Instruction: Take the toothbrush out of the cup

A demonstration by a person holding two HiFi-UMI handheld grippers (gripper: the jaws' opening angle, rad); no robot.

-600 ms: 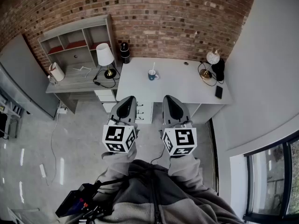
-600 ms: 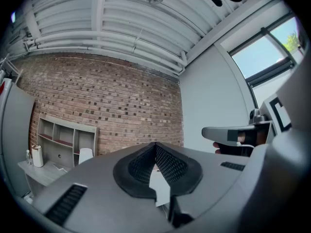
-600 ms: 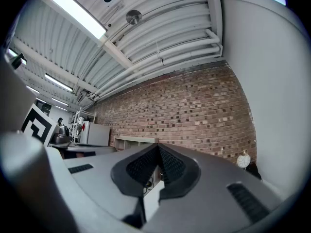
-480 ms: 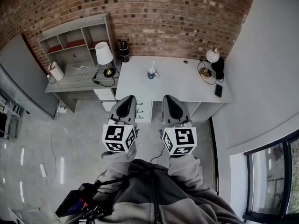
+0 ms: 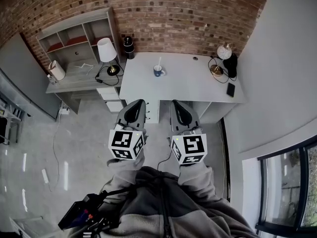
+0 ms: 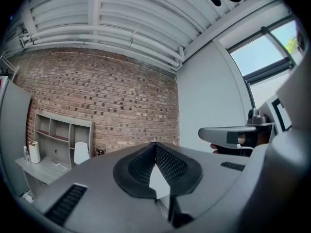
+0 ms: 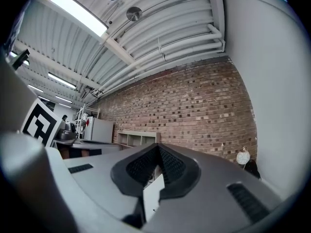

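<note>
1. The toothbrush [image 5: 160, 62] stands upright in the cup [image 5: 158, 72], white handle sticking out the top, and nothing is touching it.
2. The cup sits on the white desk [image 5: 193, 90], back-left part, near the brick wall [image 5: 188, 14]. Nothing crowds it: a lamp [image 5: 106, 50] stands off the desk's left end and a phone [image 5: 231, 89] lies at the far right.
3. Your left gripper [image 5: 137, 103] has its jaws closed tip to tip and holds nothing. Its own view shows only a sliver of desk below the tips.
4. Your right gripper [image 5: 176, 103] is the same, jaws together and empty.
5. You hold both side by side in front of your body, over the floor. They are well apart from the cup.
6. Change: in the last half second the desk and cup slid up the head view, and the desk looks a touch wider. The grippers kept their pose. It reads as you stepping toward the desk.
7. Meaning: this is still the approach, and the task itself hasn't begun.
8. Next you'd need to close in, open one gripper and take the handle above the rim. The handle is thin and the cup is light, so steadying the cup with the other gripper may help.
</note>
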